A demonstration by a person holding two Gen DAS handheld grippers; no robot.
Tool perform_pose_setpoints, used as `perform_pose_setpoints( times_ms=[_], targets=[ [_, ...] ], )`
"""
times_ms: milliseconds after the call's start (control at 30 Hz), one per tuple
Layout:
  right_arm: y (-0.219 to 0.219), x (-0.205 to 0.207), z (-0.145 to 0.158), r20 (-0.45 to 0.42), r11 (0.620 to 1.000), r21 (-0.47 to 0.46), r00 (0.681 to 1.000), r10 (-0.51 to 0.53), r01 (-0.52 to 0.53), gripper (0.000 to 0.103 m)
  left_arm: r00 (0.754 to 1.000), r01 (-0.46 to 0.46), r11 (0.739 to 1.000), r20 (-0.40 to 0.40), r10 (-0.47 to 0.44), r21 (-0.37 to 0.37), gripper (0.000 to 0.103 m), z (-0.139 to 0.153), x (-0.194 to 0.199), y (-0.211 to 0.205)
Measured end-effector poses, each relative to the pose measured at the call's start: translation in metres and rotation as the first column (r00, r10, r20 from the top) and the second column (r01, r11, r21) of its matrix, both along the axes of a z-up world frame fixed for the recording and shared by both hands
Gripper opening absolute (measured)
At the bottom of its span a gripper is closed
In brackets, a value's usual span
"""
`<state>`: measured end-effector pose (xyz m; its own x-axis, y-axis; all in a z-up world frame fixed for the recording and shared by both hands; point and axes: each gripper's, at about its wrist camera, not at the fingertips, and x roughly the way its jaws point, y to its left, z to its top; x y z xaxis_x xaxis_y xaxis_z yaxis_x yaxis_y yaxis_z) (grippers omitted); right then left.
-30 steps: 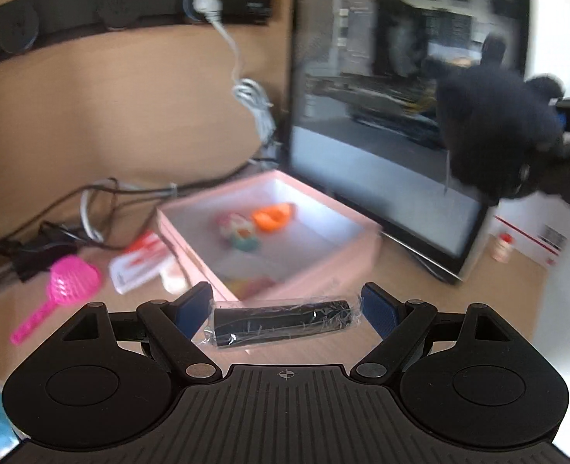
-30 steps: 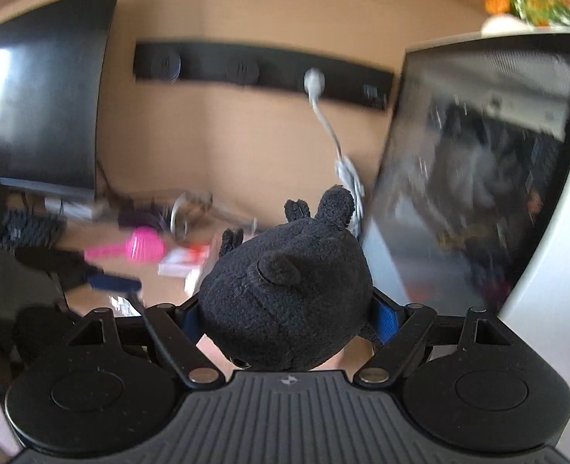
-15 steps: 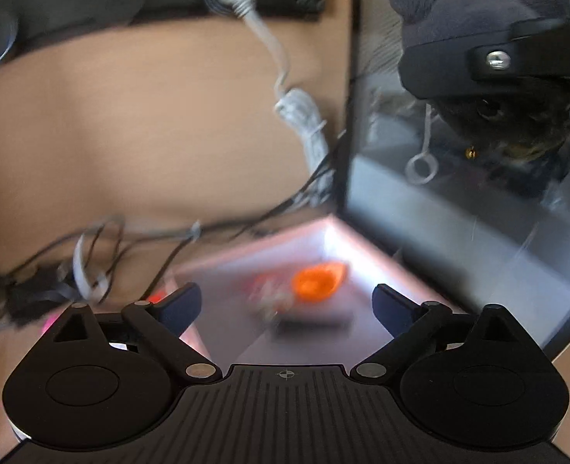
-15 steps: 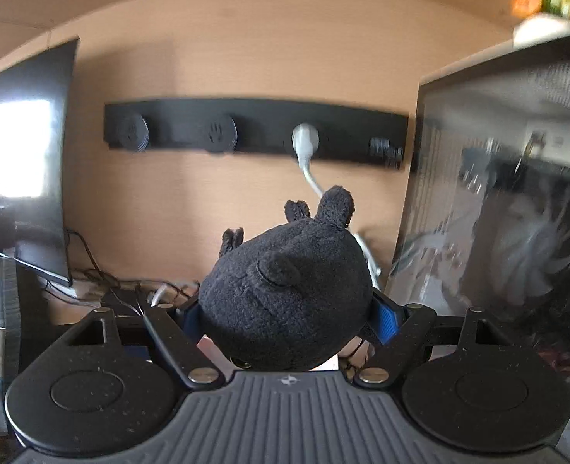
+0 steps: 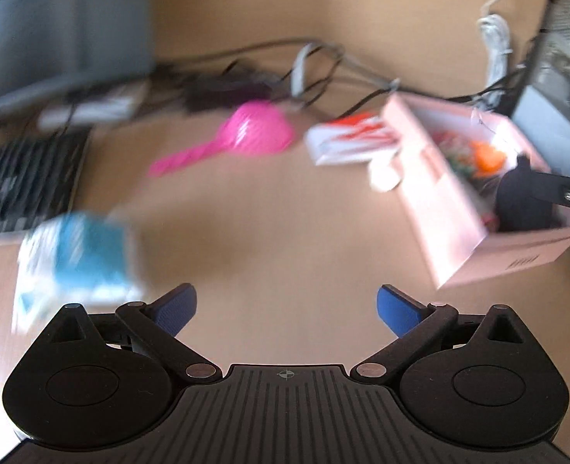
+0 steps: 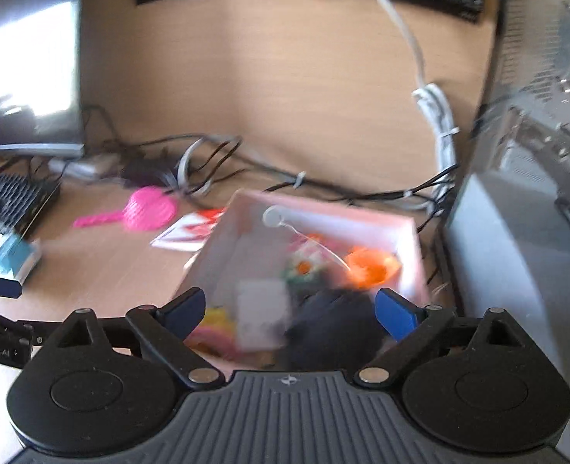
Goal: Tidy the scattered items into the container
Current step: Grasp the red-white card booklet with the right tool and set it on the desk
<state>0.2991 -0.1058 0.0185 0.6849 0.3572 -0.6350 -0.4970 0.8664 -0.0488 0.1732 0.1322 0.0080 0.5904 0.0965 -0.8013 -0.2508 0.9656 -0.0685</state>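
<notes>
The pink box (image 5: 463, 239) (image 6: 323, 212) holds several small items, among them an orange piece (image 6: 370, 266), and a black plush toy (image 6: 331, 332) (image 5: 524, 205) lying in its near part. My right gripper (image 6: 290, 309) is open just above the box, the plush below its jaws. My left gripper (image 5: 286, 309) is open and empty over bare desk. A pink scoop (image 5: 242, 135) (image 6: 141, 212), a red-and-white packet (image 5: 346, 139) (image 6: 192, 232) and a blue-and-white pack (image 5: 79, 263) (image 6: 10, 259) lie on the desk outside the box.
A keyboard (image 5: 17, 185) lies at the left. Tangled cables (image 6: 207, 162) run along the back wall. A monitor (image 6: 25, 62) stands at the back left. A computer case (image 6: 536, 154) stands right of the box.
My right gripper came down over the box and opened, letting the plush go into it. My left gripper dropped the black wrapped tube into the box and swung left, away from the box.
</notes>
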Motion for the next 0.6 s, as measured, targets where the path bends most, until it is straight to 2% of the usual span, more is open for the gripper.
perform_pose_setpoints(
  times_ms=[133, 300, 333, 400, 433, 467, 500, 533, 600],
  targets=[
    [0.028, -0.016, 0.001, 0.010, 0.998, -0.009, 0.998, 0.068, -0.068, 0.097, 0.999, -0.053, 0.998, -0.006, 0.053, -0.027, 0.102, -0.004, -0.027, 0.018],
    [0.089, -0.013, 0.000, 0.049, 0.980, -0.060, 0.980, 0.195, -0.192, 0.097, 0.992, -0.125, 0.992, 0.012, 0.125, -0.029, 0.102, 0.002, -0.060, 0.040],
    [0.104, -0.009, -0.002, 0.060, 0.973, -0.088, 0.973, 0.221, -0.216, 0.096, 0.989, -0.145, 0.989, 0.013, 0.146, -0.032, 0.102, 0.003, -0.067, 0.045],
    [0.137, -0.001, -0.012, 0.084, 0.944, -0.189, 0.953, 0.290, -0.270, 0.084, 0.983, -0.181, 0.983, 0.013, 0.182, -0.034, 0.103, 0.004, -0.079, 0.054],
    [0.153, 0.004, -0.019, 0.091, 0.914, -0.267, 0.937, 0.339, -0.304, 0.080, 0.980, -0.199, 0.980, 0.012, 0.199, -0.033, 0.103, 0.005, -0.085, 0.058],
    [0.166, 0.008, -0.028, 0.101, 0.874, -0.356, 0.916, 0.389, -0.332, 0.071, 0.976, -0.216, 0.976, 0.011, 0.217, -0.031, 0.103, 0.005, -0.091, 0.062],
    [0.177, 0.010, -0.038, 0.112, 0.823, -0.449, 0.892, 0.438, -0.347, 0.064, 0.973, -0.232, 0.972, 0.012, 0.233, -0.028, 0.103, 0.006, -0.097, 0.065],
    [0.185, 0.012, -0.049, 0.122, 0.762, -0.541, 0.864, 0.489, -0.355, 0.061, 0.969, -0.246, 0.969, 0.014, 0.247, -0.027, 0.103, 0.007, -0.103, 0.067],
    [0.193, 0.015, -0.065, 0.104, 0.656, -0.657, 0.818, 0.566, -0.370, 0.057, 0.960, -0.279, 0.960, 0.019, 0.280, -0.033, 0.103, 0.008, -0.115, 0.074]
  ],
)
